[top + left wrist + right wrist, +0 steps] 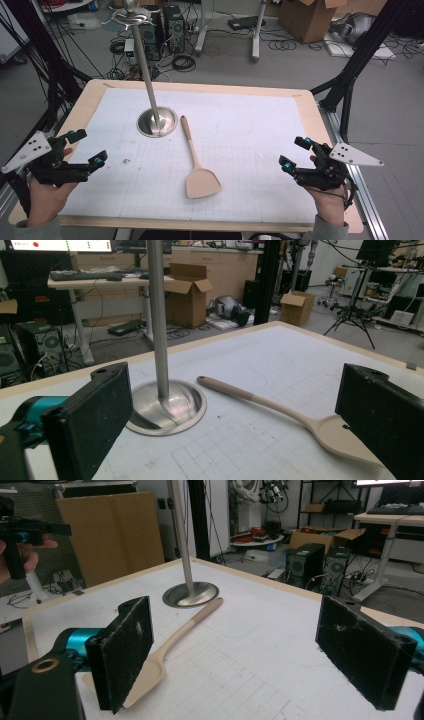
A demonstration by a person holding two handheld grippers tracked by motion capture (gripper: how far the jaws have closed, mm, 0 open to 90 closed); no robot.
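High view showed the spatula (199, 162) lying flat mid-surface (handle toward the steel stand base (157, 122)), between the left gripper (85, 148) and right gripper (294, 151), both spread wide, grasping nothing, well apart from it.

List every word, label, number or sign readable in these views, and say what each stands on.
None can be read.
The wooden spatula, the metal stand, the gridded white mat and both grippers bear no lettering.
The monitor in the left gripper view shows marks too blurred to read.
The cardboard boxes show no legible print.
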